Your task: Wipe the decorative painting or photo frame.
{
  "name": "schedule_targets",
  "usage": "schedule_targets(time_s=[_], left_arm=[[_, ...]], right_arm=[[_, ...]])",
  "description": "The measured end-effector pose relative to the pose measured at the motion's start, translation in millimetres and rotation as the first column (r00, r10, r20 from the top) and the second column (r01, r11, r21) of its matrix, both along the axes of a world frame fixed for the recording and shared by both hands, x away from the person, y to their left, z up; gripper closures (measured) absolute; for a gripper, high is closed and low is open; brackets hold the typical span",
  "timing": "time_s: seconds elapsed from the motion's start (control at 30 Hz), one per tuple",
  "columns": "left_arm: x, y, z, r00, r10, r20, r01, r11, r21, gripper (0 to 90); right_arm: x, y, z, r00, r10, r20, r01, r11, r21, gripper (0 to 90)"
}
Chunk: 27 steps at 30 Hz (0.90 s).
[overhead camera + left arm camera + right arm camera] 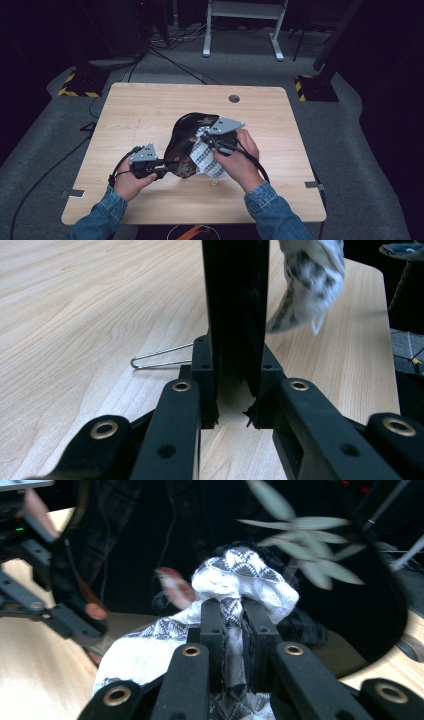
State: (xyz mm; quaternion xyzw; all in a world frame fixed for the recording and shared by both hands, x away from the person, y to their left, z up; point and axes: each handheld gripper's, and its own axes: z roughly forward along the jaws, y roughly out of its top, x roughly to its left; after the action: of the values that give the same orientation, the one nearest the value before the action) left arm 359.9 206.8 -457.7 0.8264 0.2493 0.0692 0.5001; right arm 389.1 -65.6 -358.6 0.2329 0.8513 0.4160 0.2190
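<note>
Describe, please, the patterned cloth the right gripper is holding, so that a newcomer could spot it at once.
Start at the light wooden table and find the glossy black tray near its middle, whose edge the left gripper clamps. The cloth lies bunched over the tray, pinched by the right gripper. It alone is white with a small dark geometric print.

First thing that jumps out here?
The glossy black tray with a leaf pattern, tilted up mid-table, its edge clamped in the left gripper. Against it the right gripper is shut on a white, black-patterned cloth. A thin wire clip lies on the wooden table beside the left gripper.
</note>
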Motion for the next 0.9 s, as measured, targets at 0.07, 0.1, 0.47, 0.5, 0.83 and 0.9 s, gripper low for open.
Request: schedule_targets(time_s=[0.07, 0.1, 0.47, 0.5, 0.83, 0.9], left_arm=[[0.0, -0.2, -0.1, 1.0000, 0.001, 0.002, -0.001, 1.0000, 0.000, 78.1], [-0.3, -0.6, 0.1, 1.0000, 0.003, 0.005, -0.003, 1.0000, 0.005, 78.1], [1.3, -0.4, -0.4, 1.0000, -0.001, 0.000, 0.001, 1.0000, -0.002, 78.2], [1.4, -0.4, -0.3, 1.0000, -0.002, 0.000, 0.002, 1.0000, -0.003, 78.2], [1.5, -0.2, -0.6, 1.0000, -0.001, 0.003, 0.001, 1.0000, -0.003, 78.1], [0.9, -0.9, -0.5, 0.9999, -0.002, 0.013, 0.002, 1.0000, 0.004, 78.0]], right_arm=[[-2.7, 4.9, -2.2, 0.9999, 0.015, 0.000, -0.015, 0.9999, -0.002, 82.4], [-4.1, 7.5, -3.6, 0.9997, 0.024, -0.003, -0.024, 0.9997, -0.002, 82.4], [-12.3, 26.1, -13.5, 0.9945, 0.102, -0.024, -0.103, 0.9937, -0.043, 82.3], [-11.7, 25.6, -13.2, 0.9943, 0.102, -0.028, -0.104, 0.9938, -0.041, 82.4], [0.1, 3.9, -8.0, 0.9994, 0.023, -0.027, -0.024, 0.9996, -0.018, 82.4], [3.1, -1.3, -6.3, 0.9997, 0.004, -0.025, -0.004, 0.9999, -0.015, 82.4]])
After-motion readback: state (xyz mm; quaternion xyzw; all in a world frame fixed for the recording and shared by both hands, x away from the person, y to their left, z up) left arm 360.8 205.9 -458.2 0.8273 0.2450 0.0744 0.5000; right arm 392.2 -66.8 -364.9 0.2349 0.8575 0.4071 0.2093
